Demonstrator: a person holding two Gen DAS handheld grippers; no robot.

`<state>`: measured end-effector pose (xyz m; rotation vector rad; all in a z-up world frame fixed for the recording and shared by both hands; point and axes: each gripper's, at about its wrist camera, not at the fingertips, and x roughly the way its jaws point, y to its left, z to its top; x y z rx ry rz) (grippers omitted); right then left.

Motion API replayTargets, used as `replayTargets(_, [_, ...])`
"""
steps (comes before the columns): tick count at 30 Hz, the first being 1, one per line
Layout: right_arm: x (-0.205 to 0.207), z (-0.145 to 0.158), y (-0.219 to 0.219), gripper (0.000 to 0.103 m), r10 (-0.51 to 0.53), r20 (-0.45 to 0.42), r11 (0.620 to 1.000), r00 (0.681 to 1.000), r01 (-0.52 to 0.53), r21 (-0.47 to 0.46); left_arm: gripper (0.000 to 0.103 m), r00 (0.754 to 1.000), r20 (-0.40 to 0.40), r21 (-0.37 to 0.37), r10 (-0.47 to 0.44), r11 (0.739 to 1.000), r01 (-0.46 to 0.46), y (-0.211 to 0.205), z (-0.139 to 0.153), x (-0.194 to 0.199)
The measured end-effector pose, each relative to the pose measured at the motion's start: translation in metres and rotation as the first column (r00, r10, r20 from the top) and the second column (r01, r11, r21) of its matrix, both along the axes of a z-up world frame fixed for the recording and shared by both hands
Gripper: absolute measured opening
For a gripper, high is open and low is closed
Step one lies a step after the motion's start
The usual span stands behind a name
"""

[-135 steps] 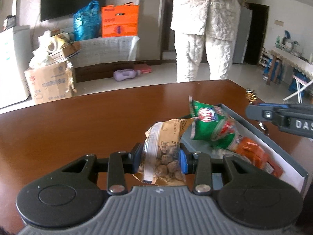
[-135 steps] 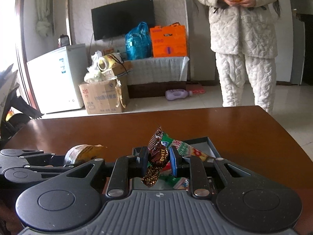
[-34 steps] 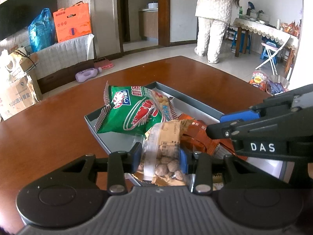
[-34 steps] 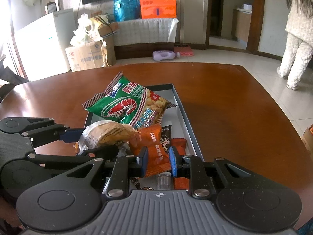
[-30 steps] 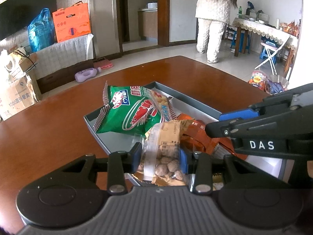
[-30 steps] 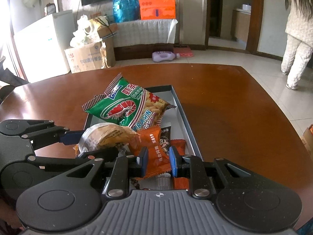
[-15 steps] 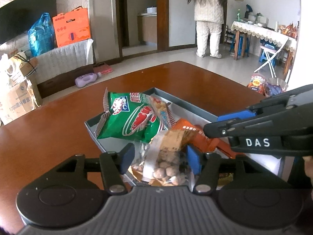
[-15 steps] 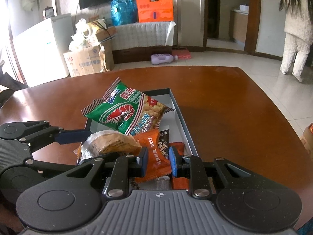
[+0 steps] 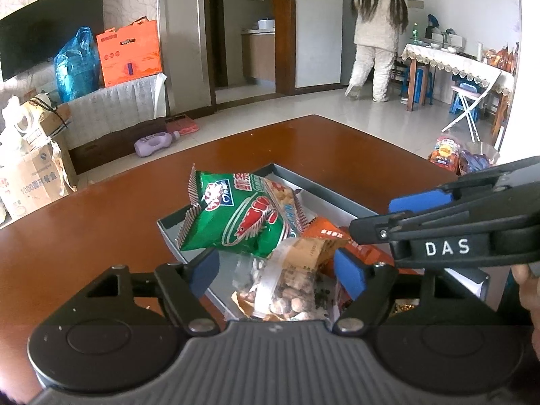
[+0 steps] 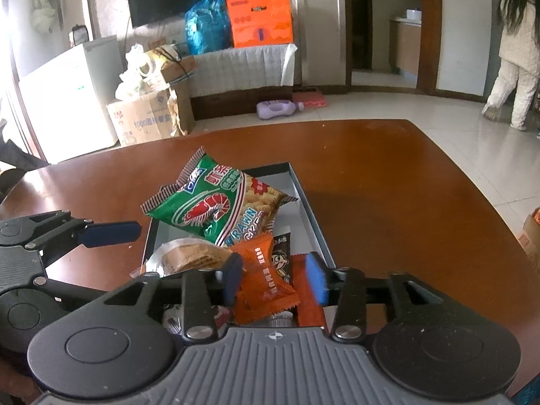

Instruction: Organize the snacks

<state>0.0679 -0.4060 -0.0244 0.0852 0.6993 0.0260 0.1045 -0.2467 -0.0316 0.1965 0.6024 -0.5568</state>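
Observation:
A shallow grey box [image 9: 324, 191] [image 10: 305, 199] on the brown table holds the snacks. A green prawn-cracker bag [image 9: 239, 219] [image 10: 216, 202] lies across its far part. My left gripper [image 9: 276, 268] is open, its blue pads either side of a clear nut bag [image 9: 290, 287] that lies in the box. My right gripper [image 10: 275, 280] is open over an orange packet [image 10: 263, 280] that rests in the box beside a red packet [image 10: 305, 300]. The nut bag also shows in the right wrist view [image 10: 189, 256]. Each gripper shows in the other's view, the right [image 9: 438, 226] and the left [image 10: 67, 233].
A person in white [image 9: 378, 33] stands far off by a doorway. A cardboard box [image 10: 148, 118], a white fridge [image 10: 67, 98], a purple bottle [image 10: 276, 108] and a cloth-covered side table [image 9: 455, 64] stand on the floor around the table [image 10: 388, 202].
Both grippers have opened. The left let go of the nut bag and the right let go of the orange packet, both now lying in the box. Earlier the right held a brown candy.

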Motion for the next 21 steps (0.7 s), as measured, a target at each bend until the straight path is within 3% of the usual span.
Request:
replayTargets(7, [-0.003, 0.008, -0.004, 0.067, -0.023, 0.034, 1.0, 0.999, 0.022, 0.018, 0.081, 1.0, 0.006, -0.007, 0.008, 1.0, -0.008, 0.006, 0.008, -0.003])
replayTargets(21, [-0.006, 0.015, -0.001, 0.081, -0.025, 0.069, 0.999, 0.997, 0.023, 0.029, 0.087, 0.999, 0.005, 0.004, 0.043, 0.999, -0.043, 0.012, 0.016, -0.005])
